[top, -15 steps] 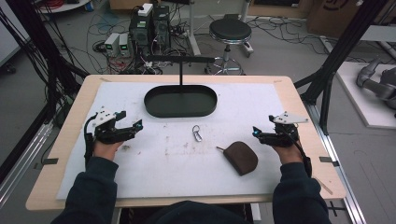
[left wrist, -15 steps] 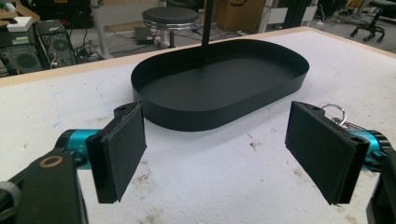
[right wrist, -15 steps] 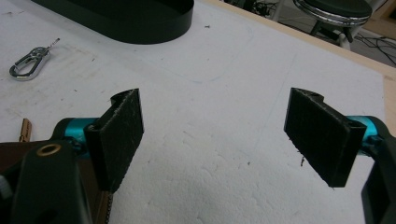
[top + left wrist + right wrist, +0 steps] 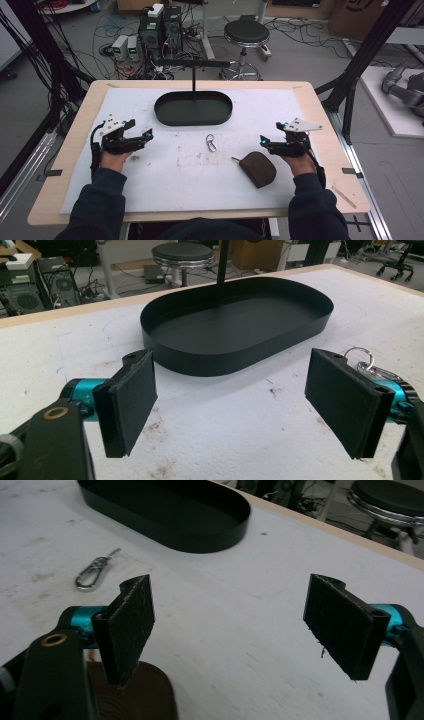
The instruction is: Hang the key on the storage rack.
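High view: a wooden table [image 4: 320,125] covered by a white mat [image 4: 175,170] is seen from above, with a person's dark-sleeved forearms entering from the bottom edge. The left gripper [image 4: 145,136] is held over the mat's left part, and the right gripper [image 4: 264,141] over its right part; they are kept well apart from each other. A black oval tray [image 4: 193,108] is placed at the far middle of the mat, and a thin black post [image 4: 194,77] with a horizontal bar is seen rising at its far side. A silver carabiner clip [image 4: 211,143] is laid flat on the mat between the tray and the person, apart from both. A brown pouch [image 4: 257,169] is laid on the mat near the right gripper, just on the person's side of it.

In the left gripper view, the jaws are shown spread wide with nothing between them; the tray [image 4: 240,325] is seen ahead, and the clip [image 4: 362,362] is partly hidden behind one jaw. In the right gripper view, the jaws are likewise spread wide and nothing is gripped; the clip [image 4: 95,572] and the tray [image 4: 165,515] are seen beyond, and the pouch [image 4: 135,695] is seen below one jaw. A black round stool [image 4: 246,34] is seen on the floor beyond the table.
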Action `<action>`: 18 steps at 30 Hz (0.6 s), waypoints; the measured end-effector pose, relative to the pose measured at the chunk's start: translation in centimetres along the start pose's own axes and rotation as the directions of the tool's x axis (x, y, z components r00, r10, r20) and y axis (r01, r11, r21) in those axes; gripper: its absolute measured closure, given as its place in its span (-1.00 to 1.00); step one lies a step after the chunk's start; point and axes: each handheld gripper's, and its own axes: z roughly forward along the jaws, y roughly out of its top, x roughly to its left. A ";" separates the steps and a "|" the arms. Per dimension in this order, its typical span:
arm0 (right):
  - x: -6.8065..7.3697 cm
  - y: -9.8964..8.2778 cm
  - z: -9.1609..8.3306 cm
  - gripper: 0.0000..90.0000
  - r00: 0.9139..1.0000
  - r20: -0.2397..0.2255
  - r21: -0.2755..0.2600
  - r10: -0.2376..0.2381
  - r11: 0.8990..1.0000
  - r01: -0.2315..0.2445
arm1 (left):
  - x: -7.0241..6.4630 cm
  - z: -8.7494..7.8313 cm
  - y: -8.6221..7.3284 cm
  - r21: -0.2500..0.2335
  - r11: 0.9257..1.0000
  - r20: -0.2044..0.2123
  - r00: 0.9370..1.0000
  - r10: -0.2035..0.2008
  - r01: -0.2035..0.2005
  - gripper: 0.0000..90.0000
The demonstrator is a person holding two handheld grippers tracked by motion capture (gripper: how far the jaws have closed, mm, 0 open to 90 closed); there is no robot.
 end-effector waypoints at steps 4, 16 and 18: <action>1.3 0.7 0.9 -0.53 0.999 -0.043 0.005 -0.011 1.000 0.011 | -0.1 0.0 -0.1 0.004 1.000 0.003 1.000 0.003 -0.003 -0.53; 5.0 4.0 7.3 0.16 0.971 -0.234 0.090 -0.039 0.994 0.062 | 0.2 0.4 -0.4 0.024 1.000 0.011 1.000 -0.006 0.006 -0.52; 5.4 4.2 8.0 0.17 0.969 -0.245 0.106 -0.036 0.992 0.064 | 0.2 0.4 -0.4 0.027 1.000 0.013 1.000 -0.006 0.006 -0.52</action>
